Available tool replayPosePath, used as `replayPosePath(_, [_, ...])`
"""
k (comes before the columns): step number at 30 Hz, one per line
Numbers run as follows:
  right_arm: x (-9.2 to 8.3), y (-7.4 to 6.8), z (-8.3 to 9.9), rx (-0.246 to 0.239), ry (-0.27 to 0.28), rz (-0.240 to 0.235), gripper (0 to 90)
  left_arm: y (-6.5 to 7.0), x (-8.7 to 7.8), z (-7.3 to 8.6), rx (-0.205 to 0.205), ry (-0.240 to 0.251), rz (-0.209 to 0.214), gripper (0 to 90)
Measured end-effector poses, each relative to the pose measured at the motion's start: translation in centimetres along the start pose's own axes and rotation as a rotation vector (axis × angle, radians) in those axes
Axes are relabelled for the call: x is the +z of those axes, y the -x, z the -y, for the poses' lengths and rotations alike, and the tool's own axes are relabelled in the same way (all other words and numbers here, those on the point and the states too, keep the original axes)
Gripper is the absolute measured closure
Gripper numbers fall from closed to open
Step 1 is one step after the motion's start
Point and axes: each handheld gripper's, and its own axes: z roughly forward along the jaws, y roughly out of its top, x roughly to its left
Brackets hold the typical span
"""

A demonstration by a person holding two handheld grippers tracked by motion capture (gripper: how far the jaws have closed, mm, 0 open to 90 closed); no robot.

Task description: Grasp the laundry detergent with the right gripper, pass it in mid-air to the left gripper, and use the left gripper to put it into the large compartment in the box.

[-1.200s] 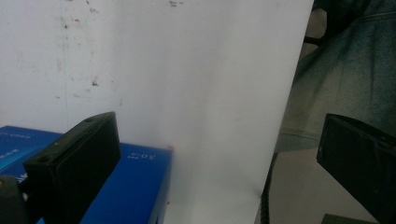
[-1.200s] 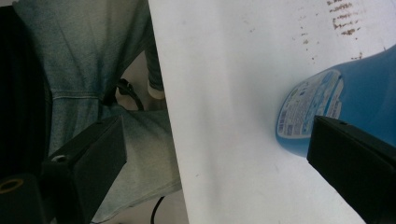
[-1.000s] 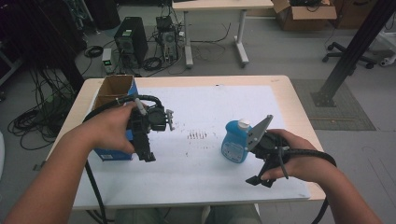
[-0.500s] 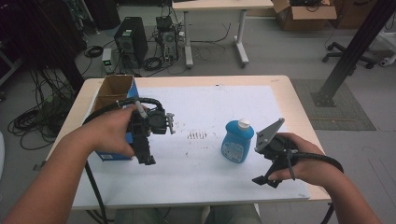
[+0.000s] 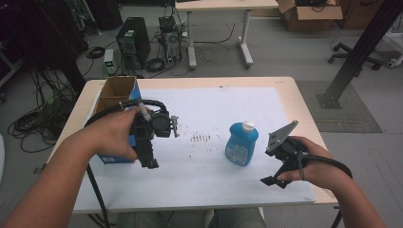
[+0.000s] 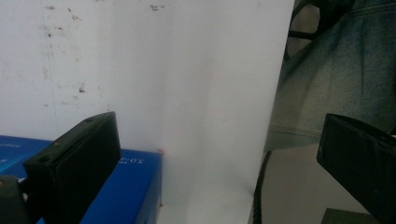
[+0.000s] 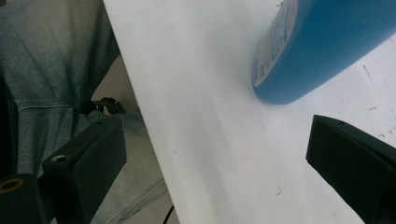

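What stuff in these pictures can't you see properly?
- Bottle label: too small to read in the high view; in the right gripper view the picture's edge cuts the bottle off.
- Box inside: its walls hide it in the high view.
- Box side print: cut off by the left hand-held gripper jaw in its view.

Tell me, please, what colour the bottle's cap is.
White, on the blue bottle; the high view shows it best.

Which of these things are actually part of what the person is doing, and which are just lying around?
In use:
blue bottle
right gripper, open beside it
left gripper, open

Lying about:
blue box
white sheet
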Motion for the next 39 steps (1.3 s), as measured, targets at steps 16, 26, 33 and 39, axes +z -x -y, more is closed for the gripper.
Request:
replayPosePath(16, [1.9,2.5,1.0,0.055,0.056,0.016,5.4,0.5,-0.2,-0.1,0.007,-0.011,-0.004,0.2])
replayPosePath(26, [3.2,3.7,1.0,0.078,0.098,0.029,5.4,1.5,-0.5,0.3,0.016,-0.013,-0.008,0.2])
replayPosePath(33, [4.0,4.1,1.0,0.097,0.119,0.042,5.3,1.3,-0.7,0.7,-0.002,-0.002,-0.013,0.2])
replayPosePath(39, [4.6,4.4,0.9,0.101,0.129,0.050,5.2,1.4,-0.5,0.6,-0.001,0.002,-0.009,0.2])
